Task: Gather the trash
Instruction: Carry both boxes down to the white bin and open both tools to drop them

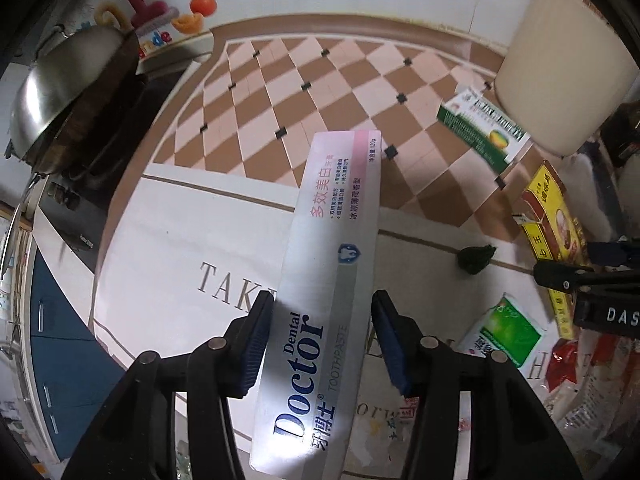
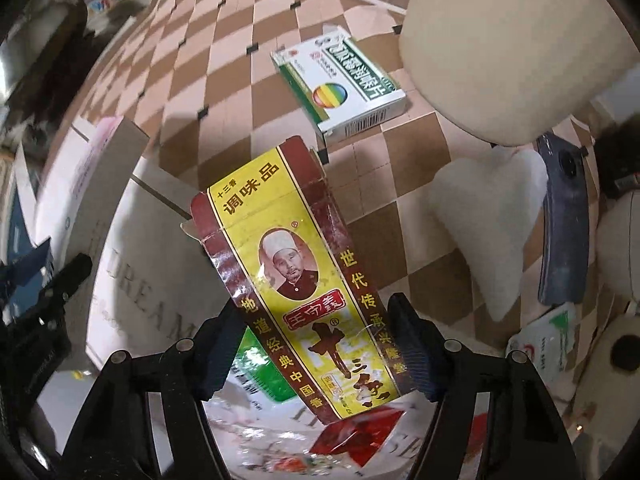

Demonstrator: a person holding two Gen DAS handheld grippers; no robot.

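My left gripper [image 1: 322, 344] is shut on a silver and pink Dental Doctor toothpaste box [image 1: 320, 288], held above a white mat [image 1: 180, 240] printed with grey letters. My right gripper [image 2: 316, 352] is shut on a yellow and maroon seasoning box [image 2: 296, 280] with a man's portrait; that box also shows at the right of the left wrist view [image 1: 554, 220]. A green and white medicine box [image 2: 340, 84] lies on the checkered floor ahead, also in the left wrist view [image 1: 484, 132]. The toothpaste box shows at the left of the right wrist view [image 2: 88, 176].
Wrappers and packets lie on the mat: a green and white packet [image 1: 508, 330], red wrappers [image 2: 356, 436], a dark green crumpled bit [image 1: 476, 258]. A cream stool [image 2: 504, 48] stands at the right with a white fluffy slipper [image 2: 488, 216]. A steel wok lid [image 1: 60, 88] sits on the left counter.
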